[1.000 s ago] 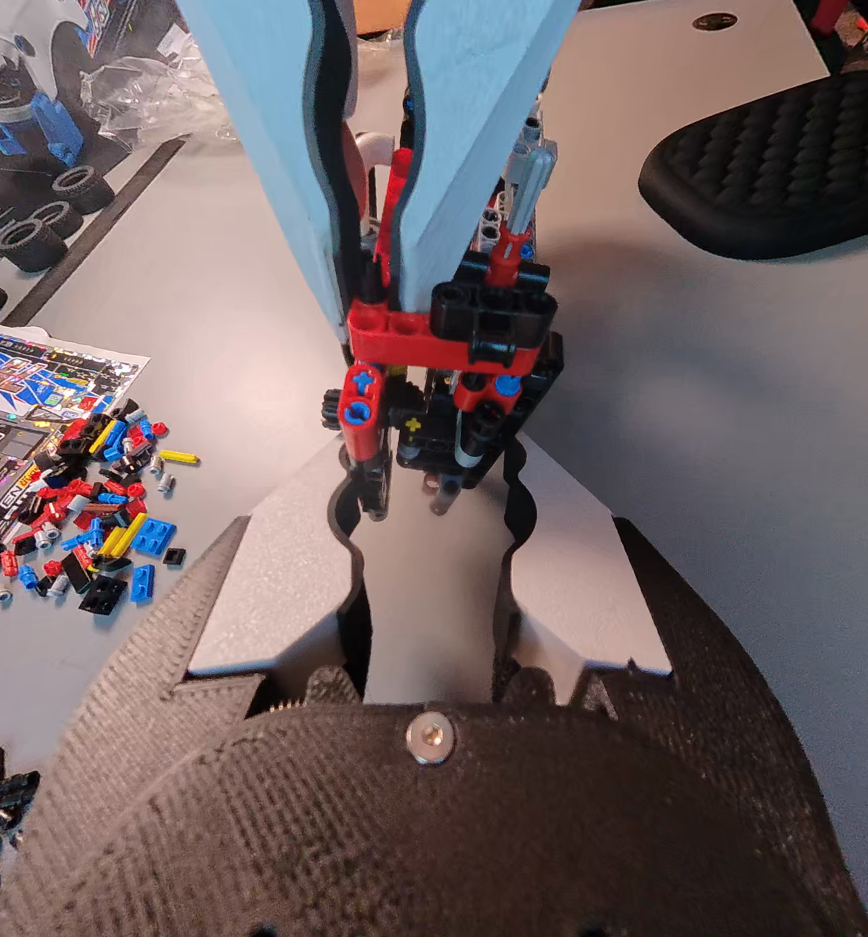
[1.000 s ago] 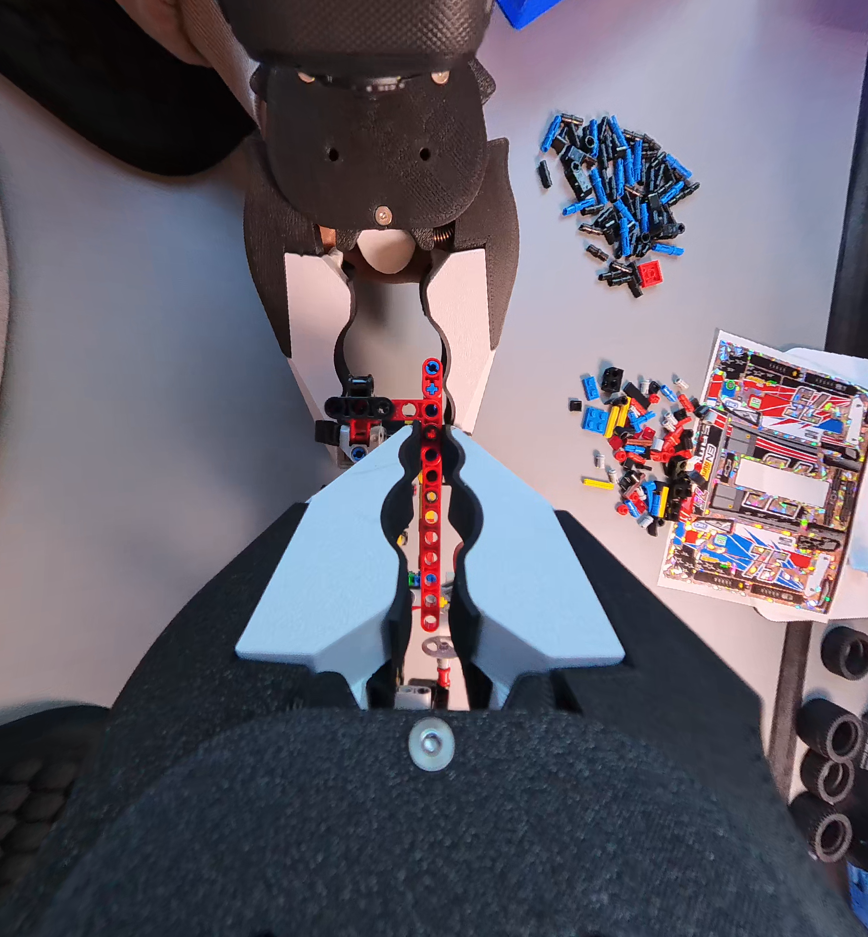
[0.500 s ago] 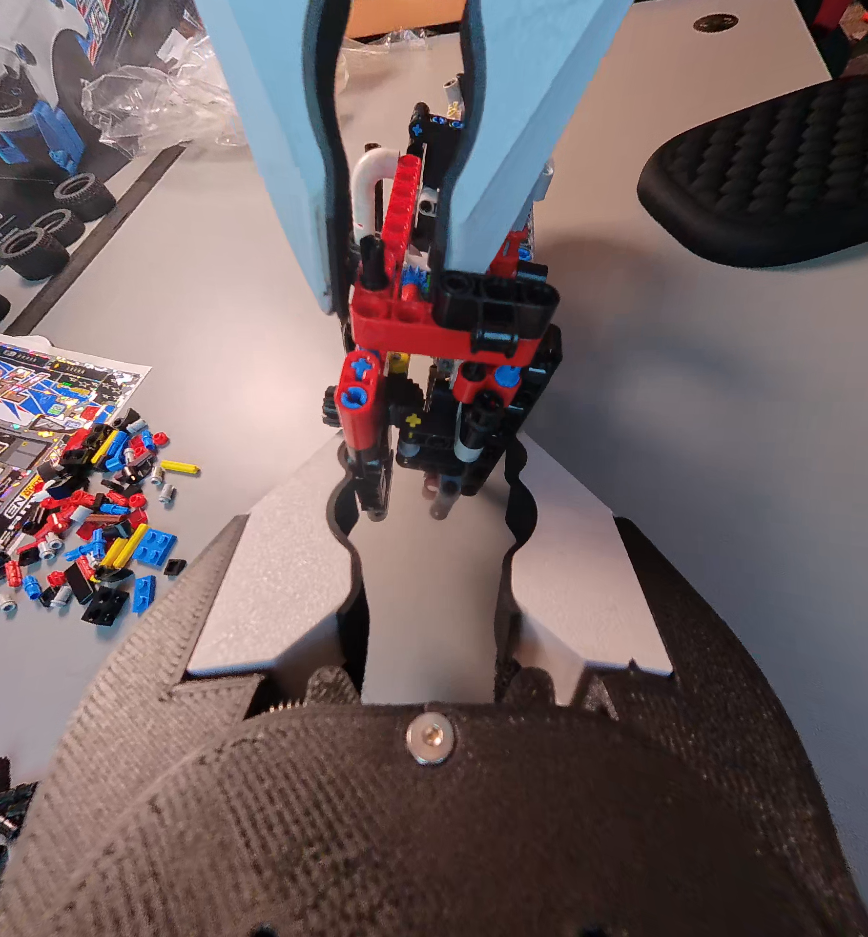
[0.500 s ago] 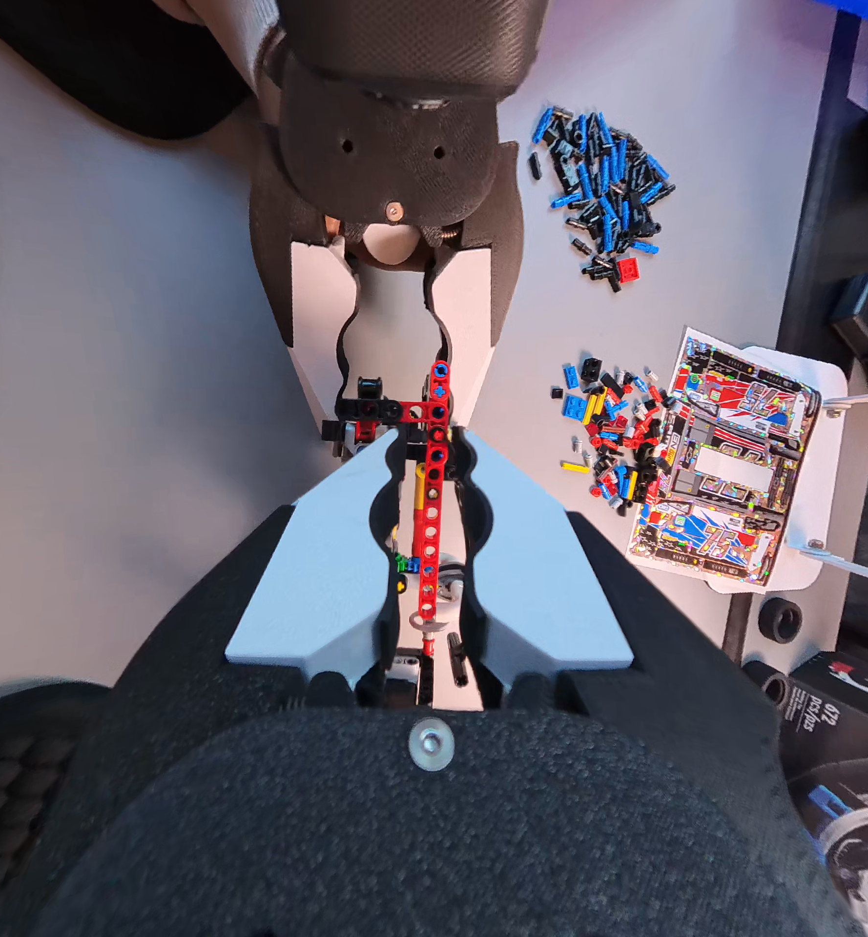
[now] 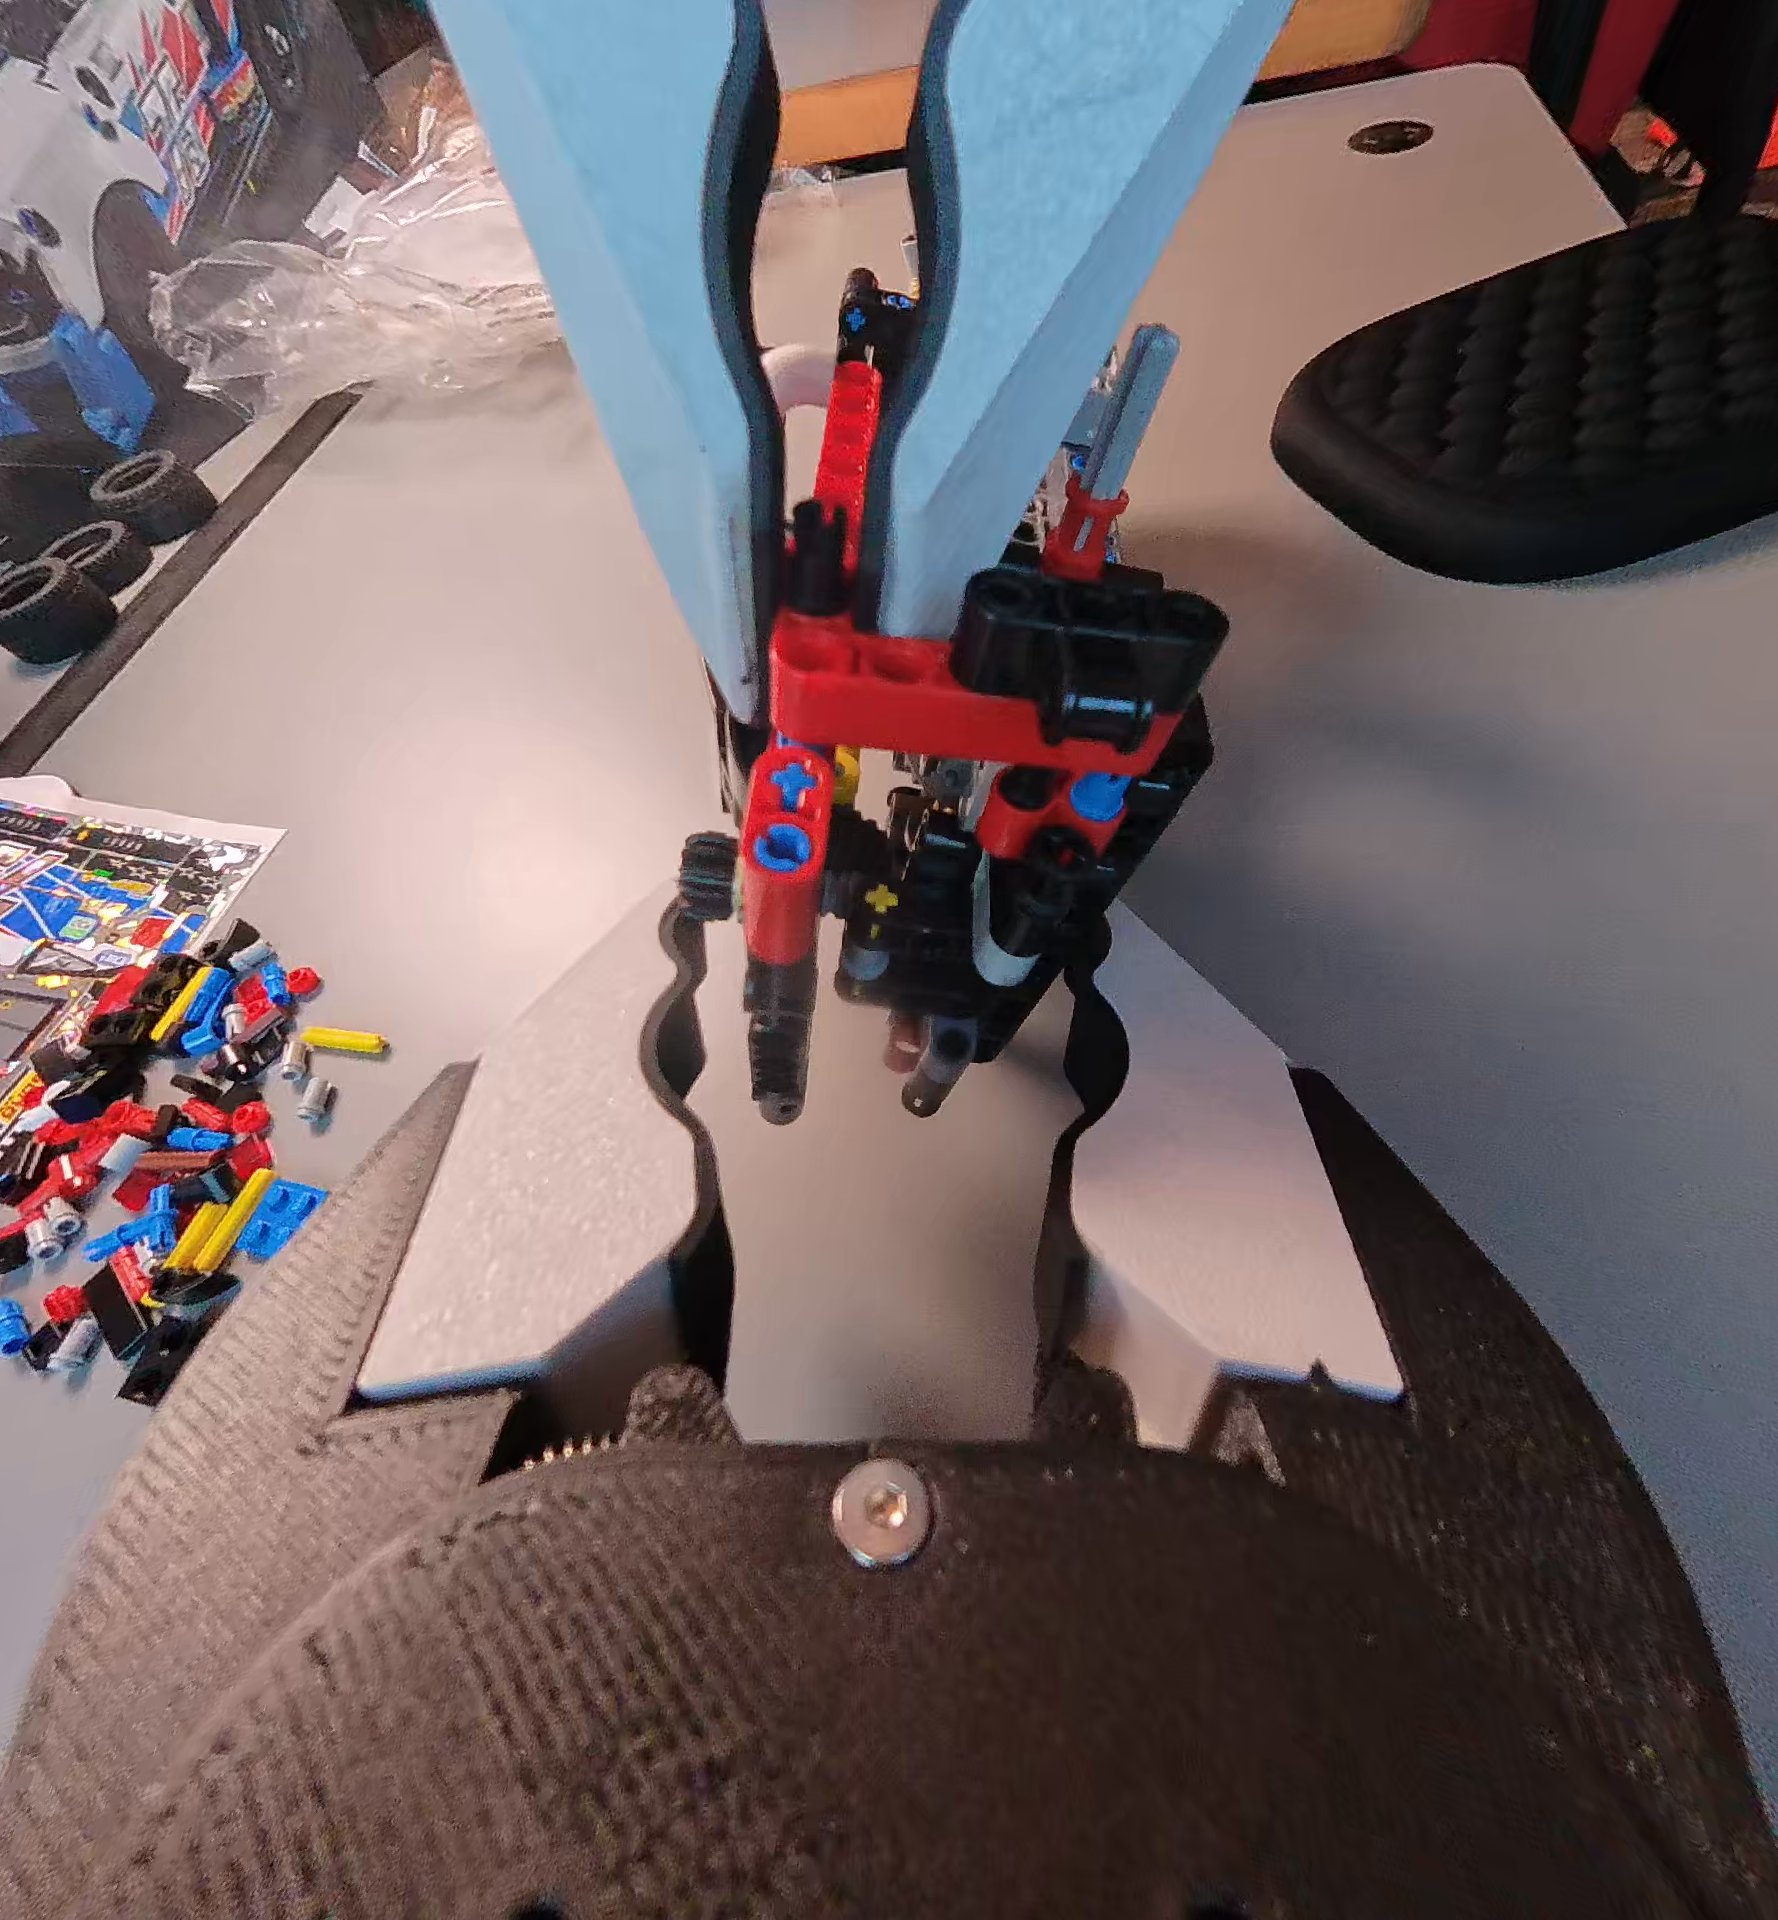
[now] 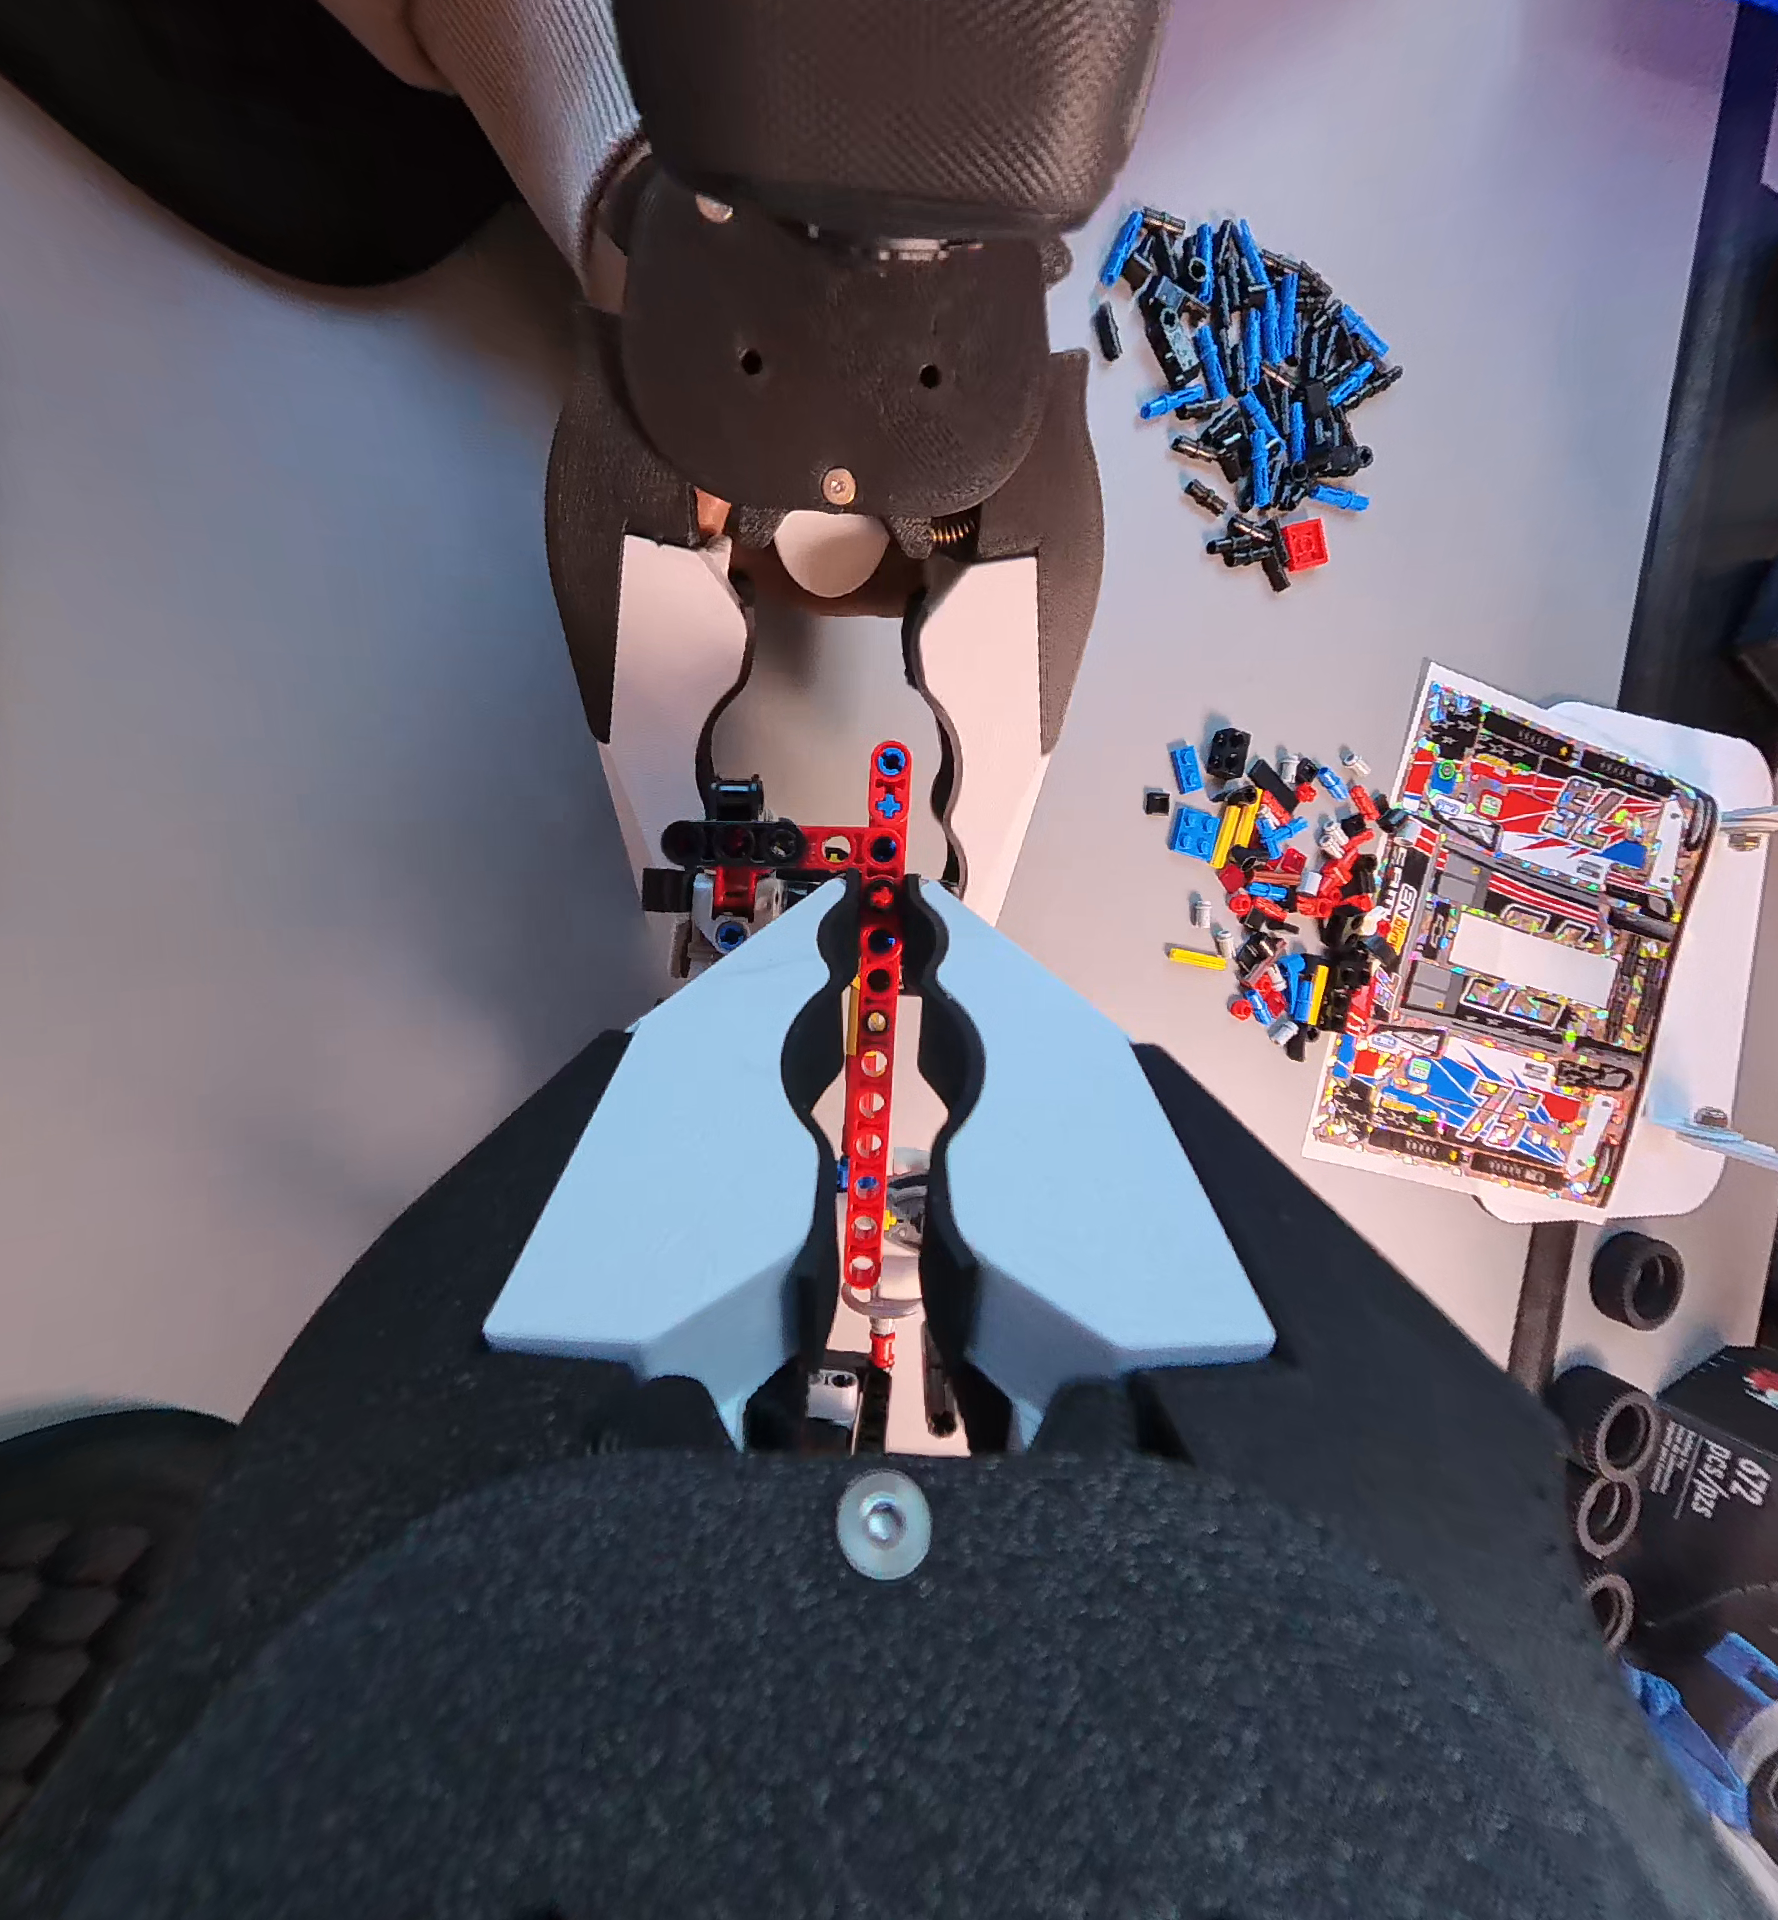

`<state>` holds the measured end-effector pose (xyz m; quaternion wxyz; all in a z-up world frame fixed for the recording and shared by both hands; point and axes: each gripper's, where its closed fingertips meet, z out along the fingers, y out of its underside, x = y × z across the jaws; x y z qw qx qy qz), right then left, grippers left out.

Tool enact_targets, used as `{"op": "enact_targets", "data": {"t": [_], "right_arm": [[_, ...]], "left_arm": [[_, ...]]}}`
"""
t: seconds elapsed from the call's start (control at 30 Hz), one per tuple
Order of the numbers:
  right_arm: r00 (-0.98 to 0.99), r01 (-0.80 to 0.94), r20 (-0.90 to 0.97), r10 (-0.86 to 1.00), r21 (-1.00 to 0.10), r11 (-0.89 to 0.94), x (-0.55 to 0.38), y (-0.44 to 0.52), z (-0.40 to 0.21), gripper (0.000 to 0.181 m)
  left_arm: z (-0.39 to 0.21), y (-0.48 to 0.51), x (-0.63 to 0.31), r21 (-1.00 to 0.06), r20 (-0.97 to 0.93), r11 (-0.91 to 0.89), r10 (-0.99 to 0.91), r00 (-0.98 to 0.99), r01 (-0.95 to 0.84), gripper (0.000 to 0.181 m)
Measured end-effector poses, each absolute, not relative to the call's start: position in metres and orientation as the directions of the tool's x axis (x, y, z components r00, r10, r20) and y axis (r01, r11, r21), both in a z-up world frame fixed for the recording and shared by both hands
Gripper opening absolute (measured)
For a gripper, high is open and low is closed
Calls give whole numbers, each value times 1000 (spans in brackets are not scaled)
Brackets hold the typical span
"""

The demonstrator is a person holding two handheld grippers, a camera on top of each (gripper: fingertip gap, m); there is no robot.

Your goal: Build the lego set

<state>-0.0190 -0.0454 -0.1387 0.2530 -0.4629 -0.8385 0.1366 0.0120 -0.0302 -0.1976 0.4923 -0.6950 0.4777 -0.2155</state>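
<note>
- Loosely sorted on the grey bench (image 6: 241, 727), with no tray or bin around them, lie two heaps of parts: a pile of blue and black pins (image 6: 1254, 384) beside the far gripper's body, and a mixed pile of red, blue, yellow and black pieces (image 6: 1280, 914) just right of the right gripper's fingers, its edge overlapping a shiny sticker sheet (image 6: 1519, 966).
- Black rubber tyres (image 5: 43, 613) stand near a printed box (image 5: 85, 208), with crumpled clear bags (image 5: 345, 281) beside them, well left of the left gripper's fingers.
- The lego assembly (image 5: 968, 790), a red and black technic build, hangs in the air between the two grippers, above the bench.
- The right gripper (image 6: 880, 894), pale blue, reaches in opposite the left one, and its fingers are closed on the assembly's long red beam (image 6: 874, 1039), which runs lengthwise down the gap between them.
- The left gripper (image 5: 890, 935), white with black wavy pads, points straight at the right gripper; its fingers (image 5: 573, 1091) are spread wide, flanking the assembly's lower end, with open space on both sides.
- A black textured pad (image 5: 1591, 395) lies far right of the left gripper's fingers.
- A sleeve (image 6: 511, 135) shows behind the left gripper's body.
</note>
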Motion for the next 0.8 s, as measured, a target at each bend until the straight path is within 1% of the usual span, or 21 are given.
{"op": "enact_targets", "data": {"t": [0.13,0.33,0.47,0.53,0.6,0.7,0.8], "right_arm": [[-437,721,292,850,-451,526,-17,-46,-140,4],[-429,737,299,852,-430,522,-16,-47,-142,5],[-408,740,284,868,-454,496,-18,-47,-143,5],[-386,747,285,877,-461,478,-17,-45,-139,4],[-341,746,272,900,-504,435,-15,-41,-131,7],[-296,754,285,912,-517,406,-6,-36,-123,23],[-245,711,340,908,-574,407,0,-44,-104,26]], "left_arm": [[-199,-30,13,-872,-196,-55,-872,448,-487,66],[-202,-32,15,-861,-185,-74,-876,446,-503,65],[-203,-32,15,-857,-173,-86,-881,441,-507,65],[-200,-34,15,-865,-135,-111,-888,439,-490,65],[-191,-38,15,-889,-92,-124,-895,437,-441,60],[-182,-41,15,-903,-66,-138,-891,449,-406,60],[-188,-44,16,-903,-54,-151,-889,455,-403,60]]}}
